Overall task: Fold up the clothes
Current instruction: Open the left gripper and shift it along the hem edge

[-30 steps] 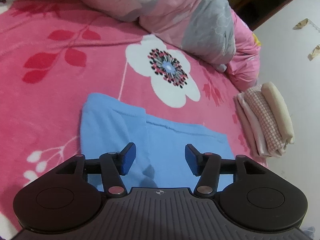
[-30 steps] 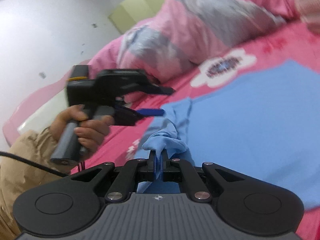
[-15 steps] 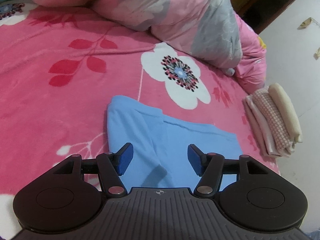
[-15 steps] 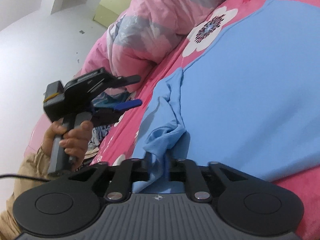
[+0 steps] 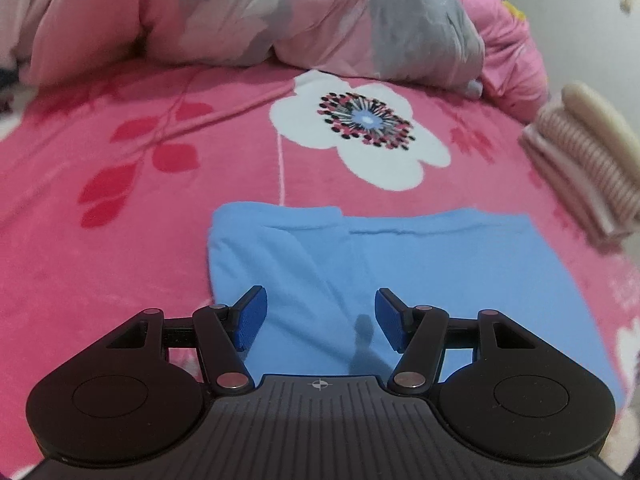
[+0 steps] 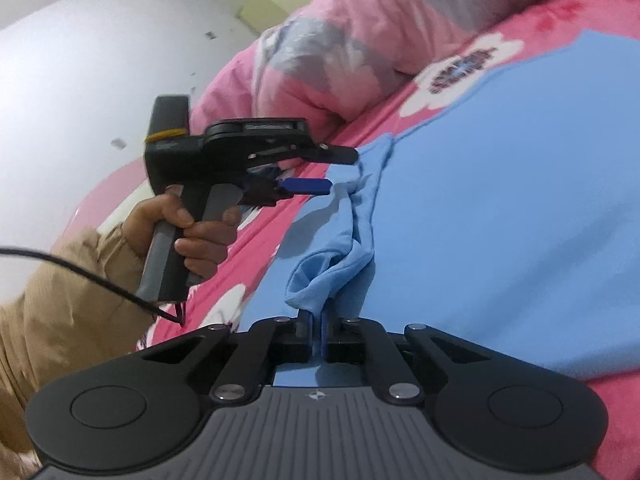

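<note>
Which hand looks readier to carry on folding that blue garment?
Probably the right: its hand-held gripper is already shut on a bunch of the blue garment. The left hand-held gripper is open above it, holding nothing.

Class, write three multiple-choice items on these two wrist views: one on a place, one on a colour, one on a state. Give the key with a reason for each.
1. Where does the stack of folded clothes lie?
A. at the right edge of the bed
B. on top of the blue garment
C. on the quilt

2. What colour is the garment being folded?
A. white
B. light blue
C. grey

3. How do the jaws of the right gripper stand?
A. wide open over bare blanket
B. shut on a bunch of the garment
C. shut on the quilt

Key:
1 A: the left wrist view shows the stack on the pink blanket at the right, apart from the garment.
2 B: both views show light blue cloth.
3 B: the right wrist view shows blue fabric pinched between the closed jaws.
</note>
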{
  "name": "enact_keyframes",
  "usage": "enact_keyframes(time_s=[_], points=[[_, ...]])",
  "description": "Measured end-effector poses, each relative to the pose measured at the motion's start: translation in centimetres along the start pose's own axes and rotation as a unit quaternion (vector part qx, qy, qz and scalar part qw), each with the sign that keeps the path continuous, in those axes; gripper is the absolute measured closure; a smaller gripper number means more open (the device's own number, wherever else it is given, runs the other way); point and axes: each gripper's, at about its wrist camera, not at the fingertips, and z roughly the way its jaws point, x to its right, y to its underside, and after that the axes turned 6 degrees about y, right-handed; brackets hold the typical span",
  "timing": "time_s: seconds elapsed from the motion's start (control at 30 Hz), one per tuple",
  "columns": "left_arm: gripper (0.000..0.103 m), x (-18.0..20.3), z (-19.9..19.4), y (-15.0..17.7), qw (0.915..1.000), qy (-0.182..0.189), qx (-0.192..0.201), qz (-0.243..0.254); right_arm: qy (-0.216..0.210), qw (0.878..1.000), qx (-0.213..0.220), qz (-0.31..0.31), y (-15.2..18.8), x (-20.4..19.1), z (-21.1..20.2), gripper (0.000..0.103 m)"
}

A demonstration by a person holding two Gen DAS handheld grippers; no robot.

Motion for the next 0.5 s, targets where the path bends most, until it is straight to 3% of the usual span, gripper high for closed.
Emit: enact_keyframes(time_s=[0.17,0.5], points=[[0.052,-0.1,1.0,-0.9,0.9998,-0.021,-0.002,0.008,-0.016,1.0,0.003,-0.012,0.2,0.5,0.3,0.101],[0.09,-0.2,2.8,-1.8,0.997,-0.074,-0.023,-0.005,-0.037,0.999,0.014,-0.02,0.7,0.9,0.4,0.101]])
